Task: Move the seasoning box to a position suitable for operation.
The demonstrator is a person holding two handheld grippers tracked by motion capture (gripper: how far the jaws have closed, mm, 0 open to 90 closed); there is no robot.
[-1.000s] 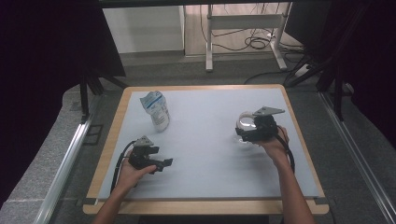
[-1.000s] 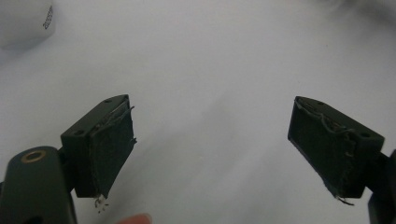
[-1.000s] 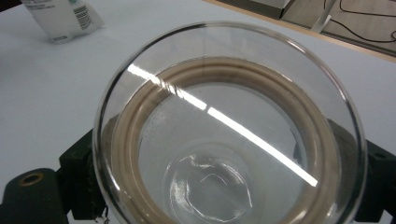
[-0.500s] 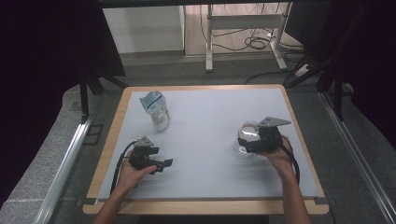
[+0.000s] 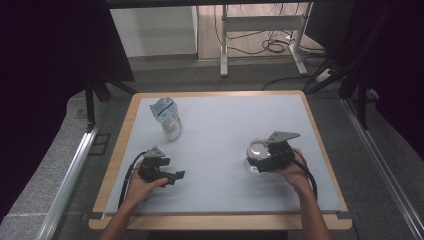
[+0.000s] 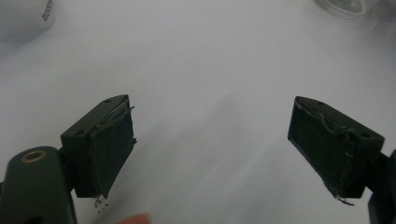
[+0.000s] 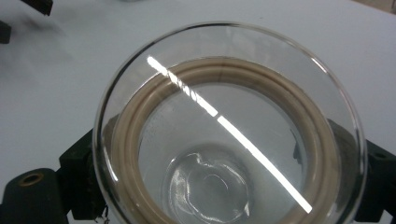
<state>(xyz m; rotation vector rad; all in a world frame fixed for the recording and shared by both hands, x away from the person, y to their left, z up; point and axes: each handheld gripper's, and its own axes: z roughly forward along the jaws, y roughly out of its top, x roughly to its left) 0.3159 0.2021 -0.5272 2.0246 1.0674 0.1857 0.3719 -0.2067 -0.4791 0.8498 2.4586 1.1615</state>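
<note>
I've the glass jar (image 7: 229, 126) clamped between my right gripper (image 5: 264, 159) jaws – left gripper (image 6: 212, 149) wide open, empty – next, I'd judge, setting it down upright.

Table layout, seen from the person's side

On the table (image 5: 220, 120), a bottle (image 5: 168, 118) stood far left; the left gripper (image 5: 172, 176) lay near left, before it; the right gripper (image 5: 256, 161) sat near right, a glass (image 7: 229, 135) between its jaws.

A lab: worktable (image 5: 320, 150) ringed by black curtains (image 5: 60, 50), floor cables (image 5: 272, 45), metal rails (image 5: 70, 175).
</note>
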